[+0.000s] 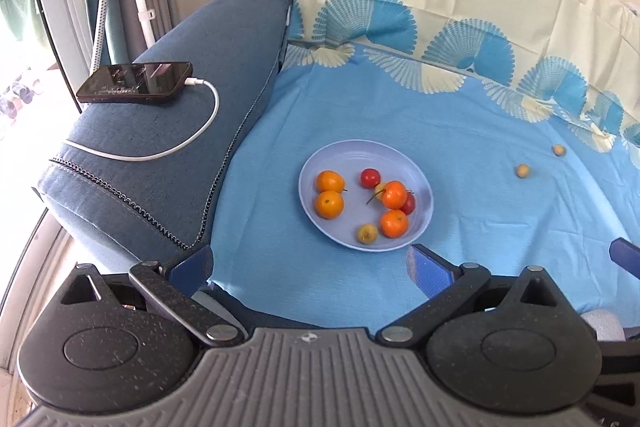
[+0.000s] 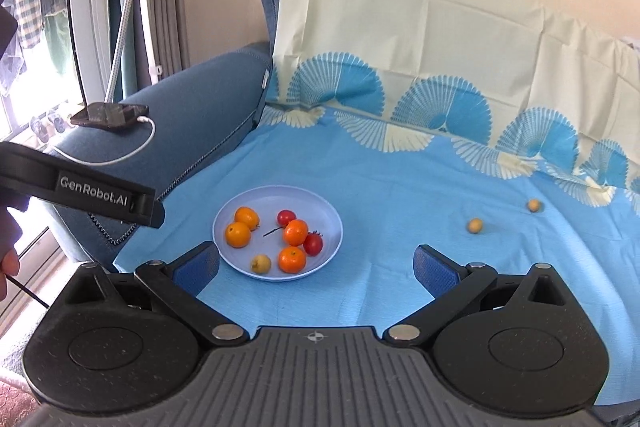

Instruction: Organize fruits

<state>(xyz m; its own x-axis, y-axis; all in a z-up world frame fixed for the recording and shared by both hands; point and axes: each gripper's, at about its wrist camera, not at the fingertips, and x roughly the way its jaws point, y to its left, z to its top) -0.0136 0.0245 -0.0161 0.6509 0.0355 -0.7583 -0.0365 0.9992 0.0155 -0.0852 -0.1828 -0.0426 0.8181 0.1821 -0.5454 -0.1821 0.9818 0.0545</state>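
Blue sofa [image 2: 192, 99] draped in a fan-print sheet [image 2: 400, 187]; lavender plate [image 2: 320, 203] holds four oranges, two red cherry tomatoes and small yellow fruits. Two yellow fruits [image 2: 475, 225] lie loose on the sheet, well apart from the plate. Left hand-held gripper [image 1: 310, 263] and right hand-held gripper [image 2: 316, 263] both spread wide, empty. Fruits likely light, round, roll-prone, bruisable: pinch across the middle, gently.
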